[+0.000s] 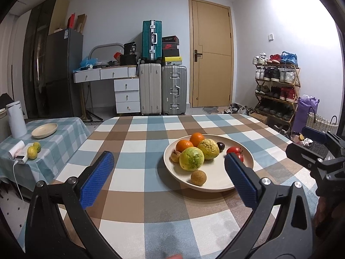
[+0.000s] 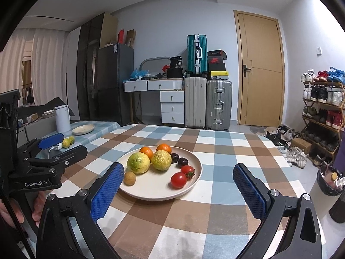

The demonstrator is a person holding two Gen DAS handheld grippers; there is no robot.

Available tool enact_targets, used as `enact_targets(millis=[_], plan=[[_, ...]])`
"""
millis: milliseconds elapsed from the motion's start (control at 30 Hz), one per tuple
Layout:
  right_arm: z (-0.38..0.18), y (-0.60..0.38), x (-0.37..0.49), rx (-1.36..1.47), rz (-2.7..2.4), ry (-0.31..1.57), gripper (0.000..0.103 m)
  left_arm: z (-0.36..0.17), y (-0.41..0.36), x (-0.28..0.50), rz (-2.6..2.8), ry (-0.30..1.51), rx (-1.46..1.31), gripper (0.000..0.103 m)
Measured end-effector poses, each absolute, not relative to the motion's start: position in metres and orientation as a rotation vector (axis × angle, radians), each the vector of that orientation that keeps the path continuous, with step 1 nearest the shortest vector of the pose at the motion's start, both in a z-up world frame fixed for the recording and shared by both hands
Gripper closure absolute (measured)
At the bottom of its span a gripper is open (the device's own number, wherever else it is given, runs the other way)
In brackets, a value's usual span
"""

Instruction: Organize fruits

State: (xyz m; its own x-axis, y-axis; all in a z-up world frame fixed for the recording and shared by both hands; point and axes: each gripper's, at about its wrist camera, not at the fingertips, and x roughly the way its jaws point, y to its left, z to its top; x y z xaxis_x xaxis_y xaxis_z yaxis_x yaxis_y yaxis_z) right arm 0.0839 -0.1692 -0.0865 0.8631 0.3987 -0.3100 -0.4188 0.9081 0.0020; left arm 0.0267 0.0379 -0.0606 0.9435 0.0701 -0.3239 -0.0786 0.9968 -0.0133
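1. Left gripper: blue ribbed pads spread wide, nothing between them, held above the near edge of the checked tablecloth, short of the plate.
2. Right gripper: pads likewise spread wide and holding nothing, on the near side of the plate; its left pad overlaps the plate's near-left rim in the right wrist view.
3. Plate: cream, round, shallow, resting on the tablecloth. It serves as the landmark for all entries below.
4. Small brown round fruit: on the plate, nearest the front-left rim, apart from the other fruits.
5. Two red tomatoes: front-right of the plate's middle, side by side and touching or nearly so.
6. Two large yellow-green fruits: middle of the plate, side by side.
7. Two dark plums: just right of the yellow-green fruits, behind the tomatoes.
8. Two oranges: at the plate's far side, behind the yellow-green fruits.
9. Small tan knobbly fruit: at the plate's left rim, beside the nearer yellow-green fruit; seen only from the left wrist.
10. Side table: well left of the plate, under a paler checked cloth, carrying two small green-yellow fruits, a second cream plate with nothing on it, and a white kettle.
11. Suitcases: far beyond the plate, against the wall.
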Motion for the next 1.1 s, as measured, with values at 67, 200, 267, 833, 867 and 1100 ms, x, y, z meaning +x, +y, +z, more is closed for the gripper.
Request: enact_targets(millis=[67,200,267,833,867,1100], plan=[[-0.0868,-0.1693,0.084,-0.068,0.429,0.309,0.0,-0.0612,0.0378,0.0272,0.076,0.329,-0.026,0.001],[-0.0869,-0.169,0.0841,-0.066,0.429,0.311,0.0,-0.0607,0.0381,0.0267,0.076,0.33,-0.026,0.001],[-0.0867,-0.1691,0.084,-0.067,0.429,0.31,0.0,-0.0606,0.0383,0.0264,0.076,0.33,-0.026,0.001],[-0.0871,-0.1692,0.0841,-0.066,0.429,0.31,0.0,-0.0602,0.0363,0.0254,0.067,0.329,-0.025,0.001],[-0.0872,-0.1692,0.084,-0.065,0.429,0.31,0.0,-0.06,0.0365,0.0254,0.066,0.329,-0.026,0.001],[-0.0873,-0.1692,0.0841,-0.066,0.429,0.31,0.0,-0.0603,0.0363,0.0254,0.067,0.329,-0.027,0.001]])
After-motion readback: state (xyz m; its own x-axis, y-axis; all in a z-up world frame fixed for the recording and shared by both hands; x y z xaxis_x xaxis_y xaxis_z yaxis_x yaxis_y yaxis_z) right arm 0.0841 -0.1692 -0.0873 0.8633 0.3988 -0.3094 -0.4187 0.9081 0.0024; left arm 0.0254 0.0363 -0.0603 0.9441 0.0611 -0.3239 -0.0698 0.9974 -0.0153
